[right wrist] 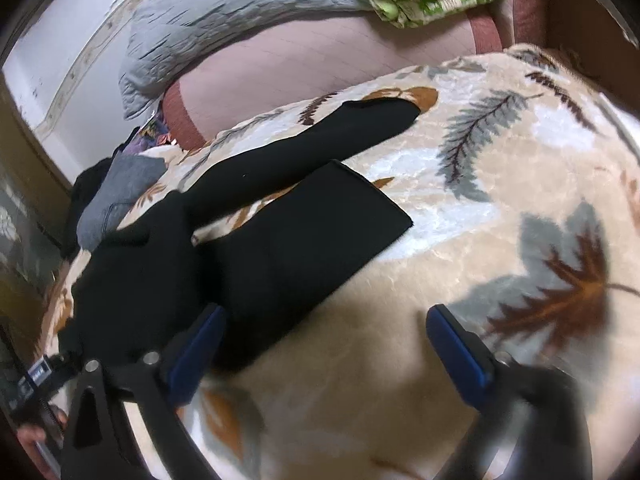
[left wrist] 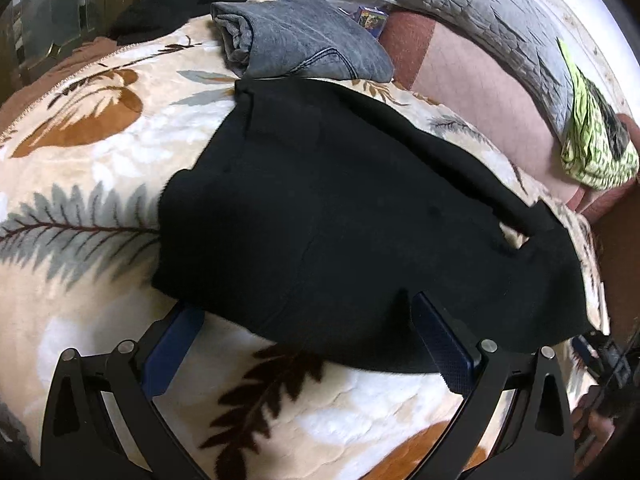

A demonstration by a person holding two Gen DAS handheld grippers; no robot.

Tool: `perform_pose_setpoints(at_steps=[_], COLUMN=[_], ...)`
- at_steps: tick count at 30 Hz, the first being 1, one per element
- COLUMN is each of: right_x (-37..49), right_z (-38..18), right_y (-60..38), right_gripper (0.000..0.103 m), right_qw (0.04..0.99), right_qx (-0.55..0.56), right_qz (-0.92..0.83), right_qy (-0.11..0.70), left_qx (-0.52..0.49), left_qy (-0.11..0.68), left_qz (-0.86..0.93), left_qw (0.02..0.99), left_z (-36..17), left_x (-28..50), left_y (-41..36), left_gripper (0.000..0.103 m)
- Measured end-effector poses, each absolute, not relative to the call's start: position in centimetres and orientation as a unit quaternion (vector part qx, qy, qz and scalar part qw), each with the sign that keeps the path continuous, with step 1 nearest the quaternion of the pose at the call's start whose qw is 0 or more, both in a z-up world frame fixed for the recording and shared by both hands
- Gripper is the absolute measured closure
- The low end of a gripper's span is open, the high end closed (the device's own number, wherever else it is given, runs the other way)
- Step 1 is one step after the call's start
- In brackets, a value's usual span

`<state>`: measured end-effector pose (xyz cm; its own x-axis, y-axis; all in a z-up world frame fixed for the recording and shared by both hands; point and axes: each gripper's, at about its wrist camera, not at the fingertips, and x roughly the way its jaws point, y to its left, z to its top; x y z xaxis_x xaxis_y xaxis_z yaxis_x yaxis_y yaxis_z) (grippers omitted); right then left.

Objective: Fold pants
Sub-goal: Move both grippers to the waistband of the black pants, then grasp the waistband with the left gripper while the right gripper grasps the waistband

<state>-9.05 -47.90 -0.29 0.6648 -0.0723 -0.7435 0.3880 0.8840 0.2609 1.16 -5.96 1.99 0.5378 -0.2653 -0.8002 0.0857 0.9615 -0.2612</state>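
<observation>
We see open leaf-patterned blanket [right wrist: 500,208] to the right of the black pants [right wrist: 280,220], wide enough for a claw to pass. Left of the pants, more bare blanket lies free. Beyond the waistband, folded grey jeans [left wrist: 304,36] touch the pants and block that way. A grey quilt [left wrist: 480,12] and a green printed cloth [left wrist: 592,148] crowd the far edge.

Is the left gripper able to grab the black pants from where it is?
Probably yes. The left gripper is open, the black pants lie flat on the leaf blanket, their near edge between its fingers, and nothing blocks it.
</observation>
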Motion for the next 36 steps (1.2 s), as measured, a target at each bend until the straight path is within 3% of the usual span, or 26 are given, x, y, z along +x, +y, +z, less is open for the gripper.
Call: perform_pose_setpoints(at_steps=[2,3,4,5,6,7,8,9,12,23,31,34,36], right_x=[-8.1,-7.9,-7.6,-7.3,-7.0,-7.0,-7.0,-7.2,-8.6,-18.6,-20.3,-20.2,-20.7], right_z=[-1.0,-1.0,-1.0,-1.1,-1.2,-1.2,-1.1,-0.8,1.0,8.0,2.5,1.0,1.1], right_y=[-48.6,-48.8,-49.0,-49.1,-49.2,-49.4,-49.6,-49.7,-49.2,-49.7,-51.7,-51.9,-51.7], right_gripper=[0.014,0.018,0.028,0.037,0.06,0.084,0.09,0.099,0.099,0.099,0.099,0.098,0.091], right_qw=[0.886,0.889,0.892,0.892,0.893,0.894,0.893,0.893,0.902,0.919,0.87,0.855,0.854], right_qx=[0.217,0.22,0.22,0.221,0.222,0.23,0.242,0.252,0.239,0.212,0.221,0.219,0.218], right_qz=[-0.138,-0.143,-0.15,-0.153,-0.151,-0.142,-0.129,-0.116,-0.111,-0.148,-0.196,-0.203,-0.209], right_qy=[0.387,0.376,0.365,0.363,0.36,0.358,0.356,0.355,0.342,0.297,0.395,0.423,0.423], left_qx=[-0.099,-0.098,-0.095,-0.09,-0.088,-0.09,-0.094,-0.097,-0.094,-0.093,-0.083,-0.094,-0.091], left_qy=[0.469,0.467,0.466,0.465,0.464,0.462,0.462,0.464,0.459,0.428,0.484,0.484,0.48], left_qz=[-0.102,-0.103,-0.1,-0.097,-0.094,-0.096,-0.101,-0.107,-0.114,-0.161,-0.145,-0.134,-0.126], left_qw=[0.872,0.873,0.874,0.875,0.876,0.877,0.876,0.874,0.876,0.884,0.859,0.86,0.864], left_z=[2.0,2.0,2.1,2.0,2.0,2.0,2.1,2.1,2.8,7.5,3.3,2.9,3.5], left_x=[1.4,1.6,1.6,1.7,1.9,2.1,2.3,2.4,2.1,-2.8,-5.4,-6.0,-6.4], left_y=[-6.1,-6.2,-6.3,-6.3,-6.3,-6.3,-6.3,-6.3,-6.3,-2.3,-0.2,0.3,0.7], left_gripper=[0.003,0.011,0.017,0.032,0.049,0.058,0.075,0.084,0.09,0.092,0.091,0.085,0.077])
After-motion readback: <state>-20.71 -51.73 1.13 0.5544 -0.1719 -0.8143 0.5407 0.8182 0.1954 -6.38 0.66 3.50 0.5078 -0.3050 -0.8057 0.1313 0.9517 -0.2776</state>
